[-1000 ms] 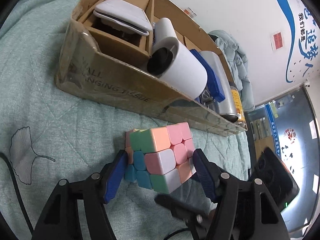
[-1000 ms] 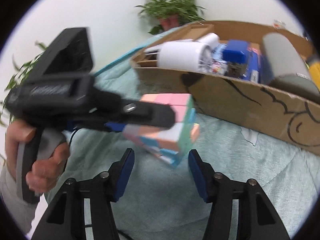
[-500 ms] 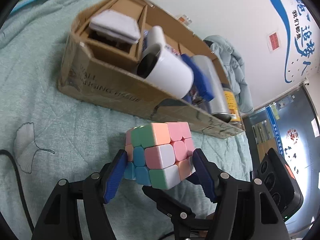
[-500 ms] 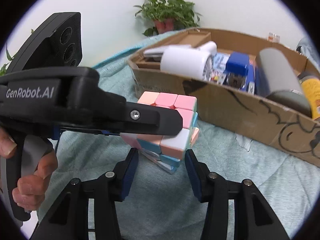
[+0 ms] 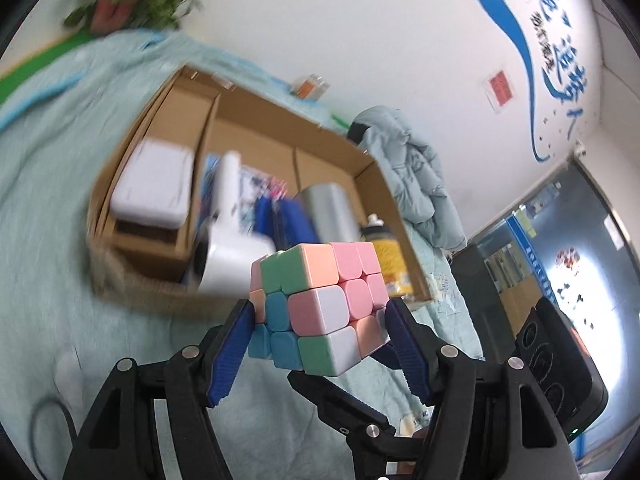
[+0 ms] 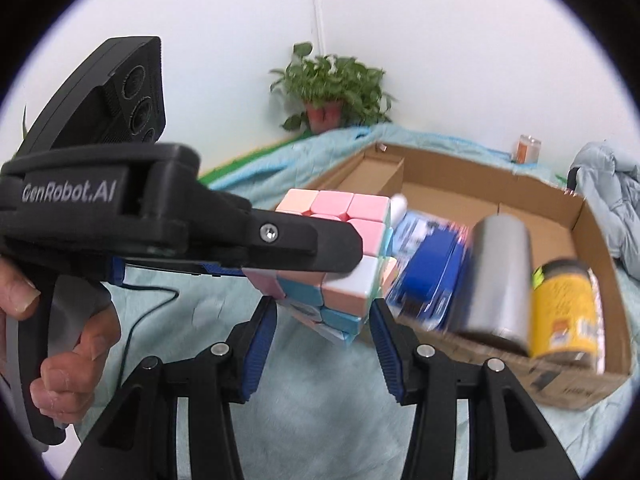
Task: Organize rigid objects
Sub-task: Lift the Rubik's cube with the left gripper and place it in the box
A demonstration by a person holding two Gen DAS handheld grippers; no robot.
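Note:
A pastel puzzle cube (image 5: 320, 304) hangs in the air above the teal bedspread (image 5: 52, 280), in front of the cardboard box (image 5: 132, 280). My left gripper (image 5: 320, 314) is shut on it, blue pads pressed on its left and right sides. In the right wrist view the cube (image 6: 340, 240) sits tilted, with the left gripper's black finger (image 6: 304, 240) across its upper half. My right gripper (image 6: 323, 312) is shut on the cube's lower part from the other side. One of its fingers (image 5: 332, 400) shows under the cube.
The divided box (image 6: 560, 376) holds a white case (image 5: 152, 188), a white cylindrical appliance (image 5: 236, 268), blue packets (image 6: 432, 264), a grey cylinder (image 6: 500, 276) and a yellow can (image 6: 564, 312). A potted plant (image 6: 332, 84) and a jacket (image 5: 416, 184) lie beyond. A cable (image 6: 148, 308) crosses the bedspread.
Both grippers have risen together with the cube, so the box is now seen more from above. The right jaws narrowed onto the cube's lower part early on.

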